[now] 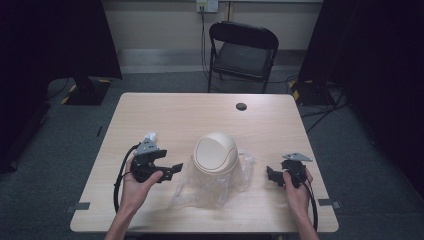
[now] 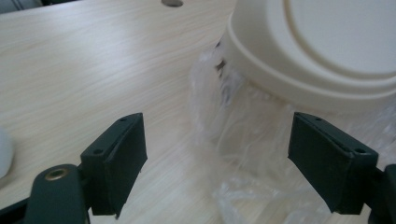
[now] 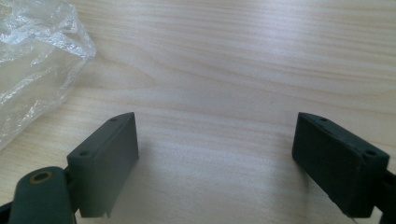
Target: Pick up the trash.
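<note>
both jaws stand wide open, holding nothing. left gripper [image 1: 172,171] faces the clear bag [image 1: 210,187] under the bin [image 1: 215,152]; right gripper [image 1: 272,175] sits apart. likely best to pinch loose film only, clear of the bin wall.

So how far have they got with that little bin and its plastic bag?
Hardly started, by the look of it. Done: the cream bin stands on the table with the clear plastic bag crumpled around its base. In hand: nothing; the left claw is open beside the bag and the right claw is open over bare wood. Left: presumably gripping the bag and handling it.
</note>
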